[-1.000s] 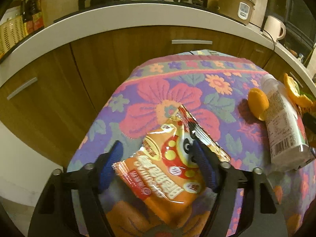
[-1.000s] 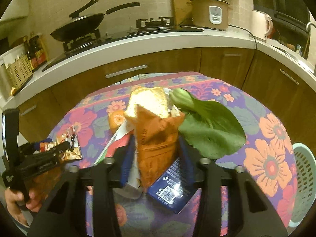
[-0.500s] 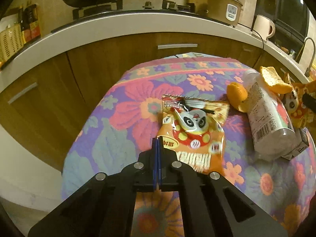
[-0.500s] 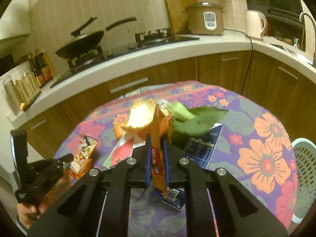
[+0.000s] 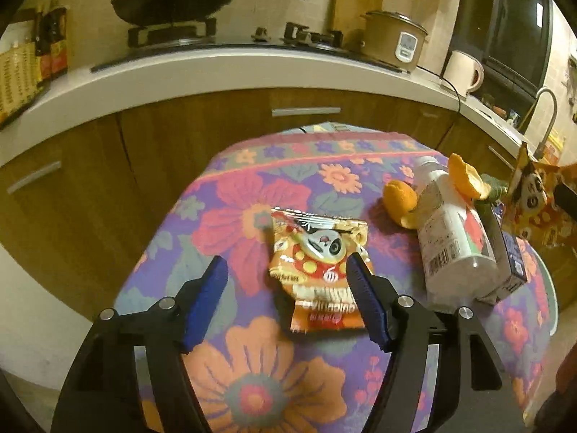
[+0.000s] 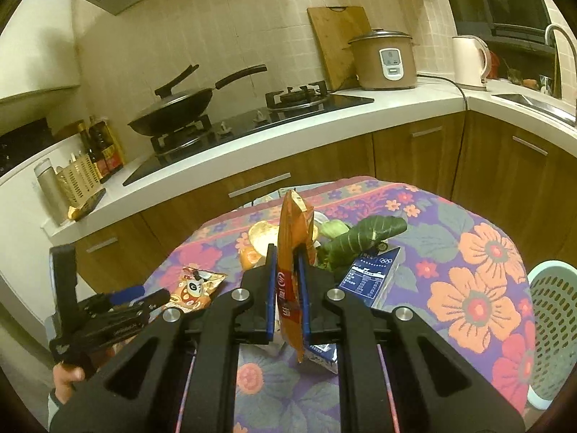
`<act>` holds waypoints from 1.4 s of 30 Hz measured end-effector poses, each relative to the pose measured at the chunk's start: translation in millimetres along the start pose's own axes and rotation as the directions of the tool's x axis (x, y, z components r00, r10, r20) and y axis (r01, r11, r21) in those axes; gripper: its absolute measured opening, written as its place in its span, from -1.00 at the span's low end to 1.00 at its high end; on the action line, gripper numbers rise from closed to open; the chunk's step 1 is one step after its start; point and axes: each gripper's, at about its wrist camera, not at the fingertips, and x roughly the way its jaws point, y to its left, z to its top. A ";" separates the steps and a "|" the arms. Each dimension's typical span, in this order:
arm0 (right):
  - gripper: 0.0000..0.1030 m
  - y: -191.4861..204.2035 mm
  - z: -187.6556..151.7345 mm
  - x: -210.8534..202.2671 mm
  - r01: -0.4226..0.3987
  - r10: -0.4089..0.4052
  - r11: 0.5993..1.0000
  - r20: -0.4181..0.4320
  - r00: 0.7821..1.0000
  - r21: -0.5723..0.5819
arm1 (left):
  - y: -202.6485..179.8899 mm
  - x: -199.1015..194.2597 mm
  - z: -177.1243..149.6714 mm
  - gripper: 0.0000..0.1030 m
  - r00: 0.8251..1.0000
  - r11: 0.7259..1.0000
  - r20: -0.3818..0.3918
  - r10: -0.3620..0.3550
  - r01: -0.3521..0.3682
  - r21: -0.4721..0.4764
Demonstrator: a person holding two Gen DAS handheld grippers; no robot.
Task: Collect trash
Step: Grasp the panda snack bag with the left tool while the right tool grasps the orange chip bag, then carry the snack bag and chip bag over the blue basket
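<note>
Floral cloth covers the round table I work over, kitchen counter behind. My left gripper has just spread its jaws; the panda snack packet lies flat on the table between them, unpressed. My right gripper is clamped on an orange wrapper, lifted above the table, with the laundry-style basket beside the table's right edge.

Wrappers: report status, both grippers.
Right gripper shut on orange wrapper, lifted off table. Left gripper, jaws just opened, straddles panda wrapper, no grip. Basket at right, nothing blocking.
</note>
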 end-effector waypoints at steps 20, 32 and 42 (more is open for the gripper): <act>-0.84 -15.7 0.3 -10.0 -0.049 0.049 0.999 0.033 0.998 0.004 | -44.4 20.1 -8.6 -1.00 0.998 0.985 -0.026 0.057 -0.052 0.163; -0.84 -54.4 11.1 -65.5 -0.074 0.067 0.997 0.161 0.985 0.038 | -107.1 -64.7 16.8 -1.00 0.979 0.974 0.182 -0.093 0.052 0.219; -0.84 -128.4 -0.2 -102.6 -0.007 -0.023 0.990 0.205 0.978 0.142 | -177.8 -93.6 19.5 -1.00 0.938 0.929 0.219 -0.268 0.192 0.315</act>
